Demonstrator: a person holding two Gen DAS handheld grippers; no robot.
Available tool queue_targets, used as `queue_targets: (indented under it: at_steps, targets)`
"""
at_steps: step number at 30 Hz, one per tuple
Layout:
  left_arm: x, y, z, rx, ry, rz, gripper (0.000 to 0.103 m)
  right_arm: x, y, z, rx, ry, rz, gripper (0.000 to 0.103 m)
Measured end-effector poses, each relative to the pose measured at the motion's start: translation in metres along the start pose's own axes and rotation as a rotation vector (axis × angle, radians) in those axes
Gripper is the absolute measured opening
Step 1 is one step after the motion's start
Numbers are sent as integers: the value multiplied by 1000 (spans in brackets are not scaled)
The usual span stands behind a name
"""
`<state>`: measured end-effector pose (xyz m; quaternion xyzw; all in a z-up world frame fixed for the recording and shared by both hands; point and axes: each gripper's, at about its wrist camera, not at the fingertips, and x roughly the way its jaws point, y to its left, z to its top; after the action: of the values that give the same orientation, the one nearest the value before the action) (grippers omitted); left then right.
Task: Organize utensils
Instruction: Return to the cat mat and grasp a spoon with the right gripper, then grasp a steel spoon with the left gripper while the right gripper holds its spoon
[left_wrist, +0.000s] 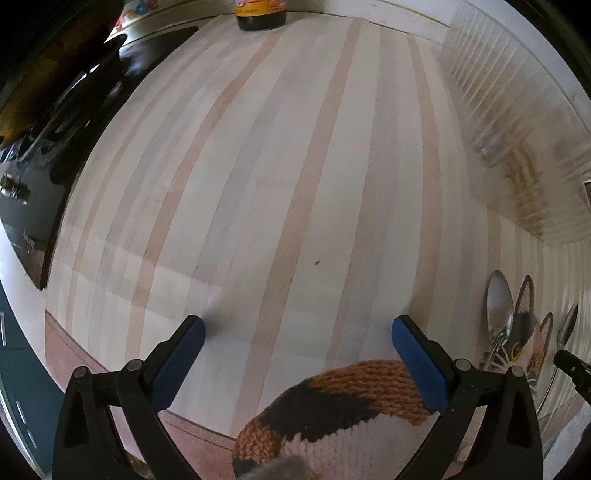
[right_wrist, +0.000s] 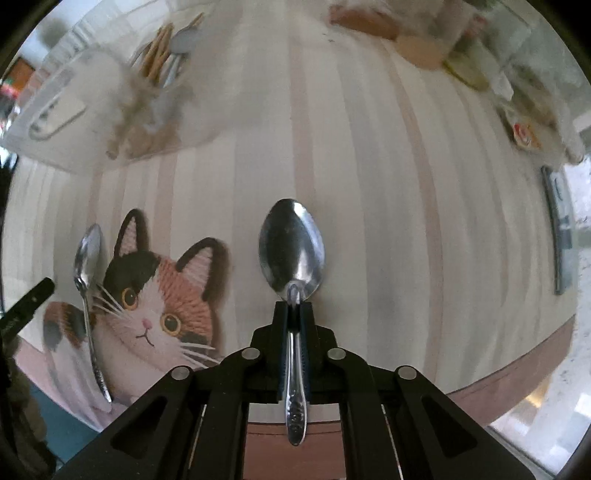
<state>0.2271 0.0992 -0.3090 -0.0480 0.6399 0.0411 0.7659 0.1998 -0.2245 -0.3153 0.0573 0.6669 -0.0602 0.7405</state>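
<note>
Right claw (right_wrist: 294, 304) closed tight on the neck of a big spoon (right_wrist: 291, 247). Bowl sticks out ahead of the jaws, hollow side toward the camera; handle runs back between the pads toward the wrist. Below it lies the striped cloth (right_wrist: 369, 166) that covers the counter.

A small spoon (right_wrist: 87, 258) lies flat to the left of the big one, well apart from it. Its bowl rests on the stripes and its handle crosses the edge of a printed cat picture (right_wrist: 159, 302) on the cloth.

Far left in the right wrist view: a clear ribbed organizer tray (right_wrist: 55, 110), blurred, holding what look like wooden sticks and grey utensil handles. Exact contents not readable. Blurred clutter at upper right, not identifiable.

Left claw (left_wrist: 297, 332) wide open, nothing between the blue pads (left_wrist: 194, 339), pointing down at bare striped cloth. Part of the cat print shows between the fingers at the bottom edge.

Left wrist view, right side: both spoons visible side by side near the cat print, with the ribbed tray wall above them. A dark bottle (left_wrist: 260, 16) stands at the far edge. A black glossy surface (left_wrist: 55, 147) runs along the left.
</note>
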Motion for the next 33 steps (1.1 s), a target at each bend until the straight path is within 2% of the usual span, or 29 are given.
queue_targets:
  at_steps: [4, 8, 11, 13, 15, 17, 22, 24, 25, 29, 33]
  targets:
    - [0, -9, 4, 36, 47, -21, 101, 3, -8, 7, -32, 28, -29, 6]
    - [-19, -52, 2, 138, 56, -92, 99, 3, 5, 17, -21, 33, -27, 6]
    - [-23, -84, -6, 208, 92, -144, 99, -1, 12, 25, -17, 23, -13, 6]
    - [-18, -107, -11, 262, 123, -144, 99, -2, 8, 22, -10, 18, -8, 6]
    - [-12, -120, -13, 287, 151, -141, 89, -3, 2, 20, 3, 12, 4, 6]
    - [-8, -127, -13, 303, 157, -116, 87, -5, -5, 17, 24, 8, 30, 6]
    - [-10, -137, -9, 313, 148, -95, 72, -5, -17, 16, 56, 6, 77, 6]
    - [-13, -137, -6, 314, 135, -65, 54, -5, -19, 16, 52, 3, 75, 6]
    - [-15, -136, -4, 320, 127, -46, 49, -5, -19, 16, 48, 2, 70, 6]
    - [-18, -128, 6, 306, 121, -43, 4, -5, -9, 14, 30, -4, 39, 6]
    - [-20, -119, 11, 309, 123, -36, 4, -8, 3, 9, -6, -27, -19, 6]
